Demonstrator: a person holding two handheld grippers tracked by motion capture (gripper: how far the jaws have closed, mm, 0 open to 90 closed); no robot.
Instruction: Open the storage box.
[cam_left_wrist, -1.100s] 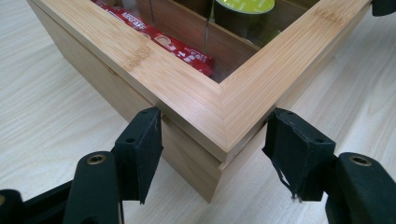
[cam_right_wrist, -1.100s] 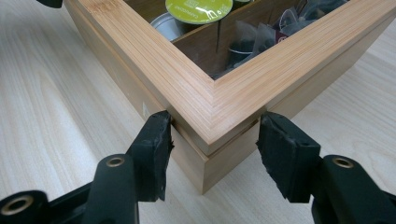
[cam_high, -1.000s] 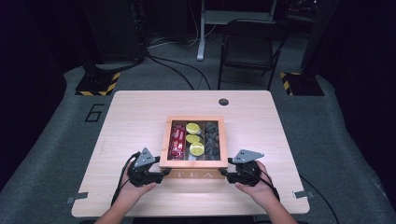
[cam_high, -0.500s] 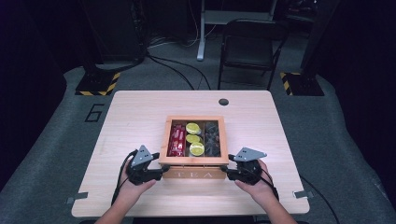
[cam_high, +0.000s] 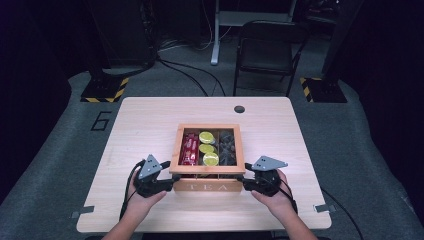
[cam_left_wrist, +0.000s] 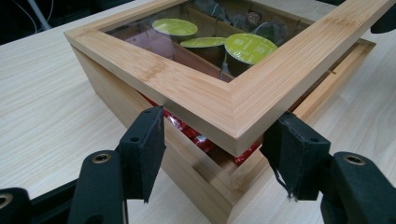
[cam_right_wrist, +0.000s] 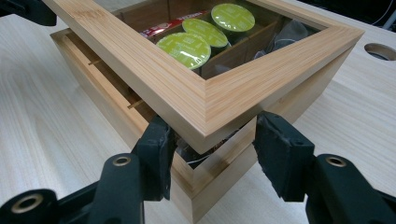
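Bamboo fills the space between my jaws on both sides: the left gripper straddles the near left corner of the tea box lid, and the right gripper straddles the near right corner. Both pairs of jaws have just been closing, the lid's corner standing between them, yet the black pads look only part-way in; whether they actually press the wood I cannot tell. The lid is already raised off the tea box at the front, with a gap showing red packets underneath, so I judge the opening begun but far from finished: it has to swing up and back on its far edge.

Through the lid's clear pane I see three green capsules in the middle compartment, red packets to one side and dark sachets to the other. The box sits near the front middle of the pale wooden table, my hands at its two front corners.
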